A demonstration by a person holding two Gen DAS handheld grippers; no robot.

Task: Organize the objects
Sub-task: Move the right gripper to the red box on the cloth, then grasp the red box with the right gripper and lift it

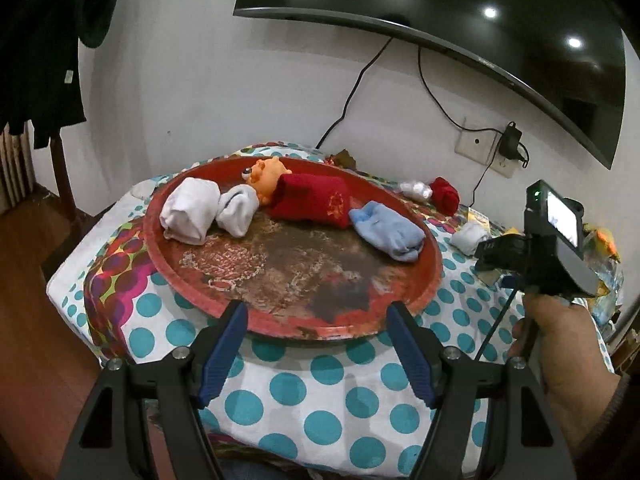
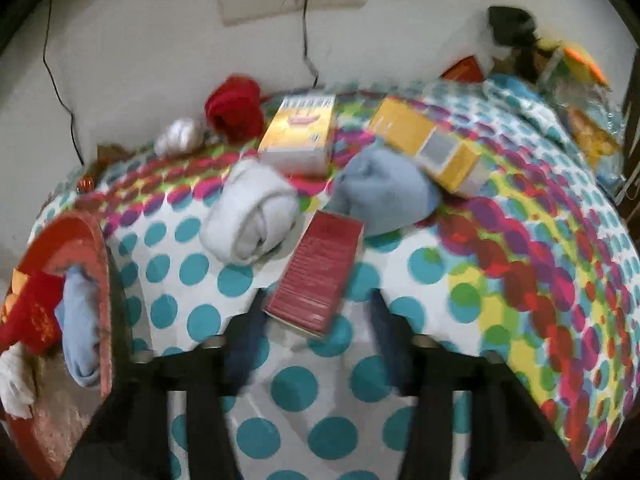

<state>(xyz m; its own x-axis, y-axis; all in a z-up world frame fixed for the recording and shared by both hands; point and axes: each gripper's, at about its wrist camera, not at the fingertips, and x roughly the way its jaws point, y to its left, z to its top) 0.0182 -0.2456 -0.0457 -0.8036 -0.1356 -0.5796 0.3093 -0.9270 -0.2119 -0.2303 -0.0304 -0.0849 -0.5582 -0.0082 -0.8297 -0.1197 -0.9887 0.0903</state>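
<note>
A round red tray point(image 1: 192, 280) sits on the dotted tablecloth and holds a white sock roll point(image 1: 190, 210), a second white sock point(image 1: 238, 210), an orange toy point(image 1: 266, 176), a red sock roll point(image 1: 316, 198) and a light blue sock point(image 1: 388, 232). My left gripper point(image 1: 316, 344) is open and empty at the tray's near rim. My right gripper point(image 2: 316, 320) is open, its jaws either side of the near end of a red box point(image 2: 320, 272) lying on the cloth. Beyond it lie a white sock roll point(image 2: 252, 216) and a blue sock point(image 2: 380, 192).
Two yellow boxes point(image 2: 300, 136) point(image 2: 432, 148), a red sock ball point(image 2: 236, 108) and a small white ball point(image 2: 178, 136) lie near the wall. Bags point(image 2: 584, 92) crowd the far right corner. Cables and a socket point(image 1: 476, 142) hang on the wall under a TV point(image 1: 460, 24). The right view is blurred.
</note>
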